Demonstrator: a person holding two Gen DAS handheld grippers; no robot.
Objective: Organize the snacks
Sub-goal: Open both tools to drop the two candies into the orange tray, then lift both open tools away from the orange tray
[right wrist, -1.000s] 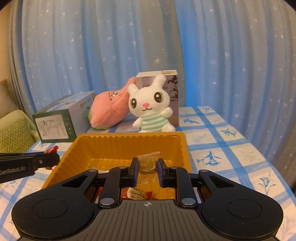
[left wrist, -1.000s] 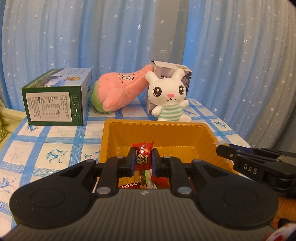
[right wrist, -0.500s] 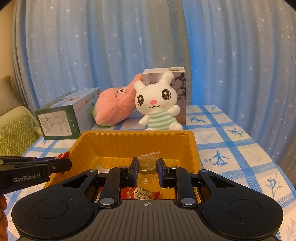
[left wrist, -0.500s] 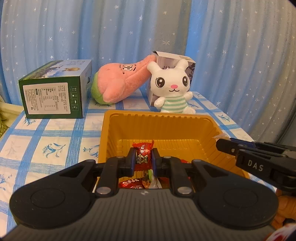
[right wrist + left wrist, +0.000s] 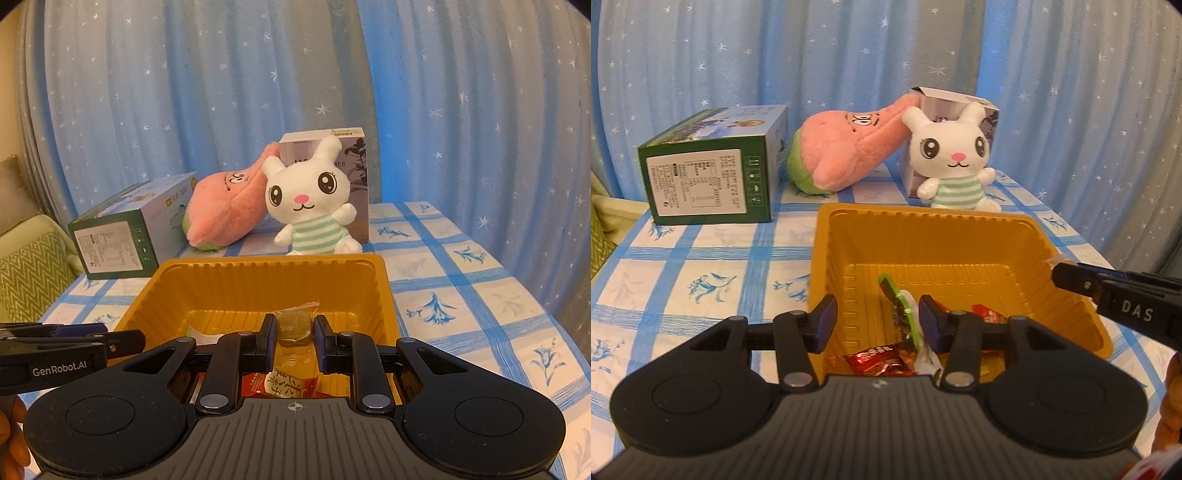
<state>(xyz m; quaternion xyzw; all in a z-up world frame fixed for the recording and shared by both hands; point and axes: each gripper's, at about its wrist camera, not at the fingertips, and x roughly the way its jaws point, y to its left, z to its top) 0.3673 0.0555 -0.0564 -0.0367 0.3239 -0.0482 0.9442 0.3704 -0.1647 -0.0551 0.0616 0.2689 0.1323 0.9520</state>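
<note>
Each black gripper (image 5: 877, 320) (image 5: 293, 338) has blue-padded fingers (image 5: 823, 323), silver screws and white "GenRobot.AI" or "DAS" lettering.

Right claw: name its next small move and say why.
Probably open the right claw to drop its clear-wrapped candy into the yellow tray. It is shut on the candy above the tray, and the left claw, just opening, holds nothing.

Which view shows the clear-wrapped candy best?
Right wrist. The candy sits centred between the shut right claw over the tray, brown piece visible. Left wrist catches only a sliver of wrapper at that claw's tip.
</note>
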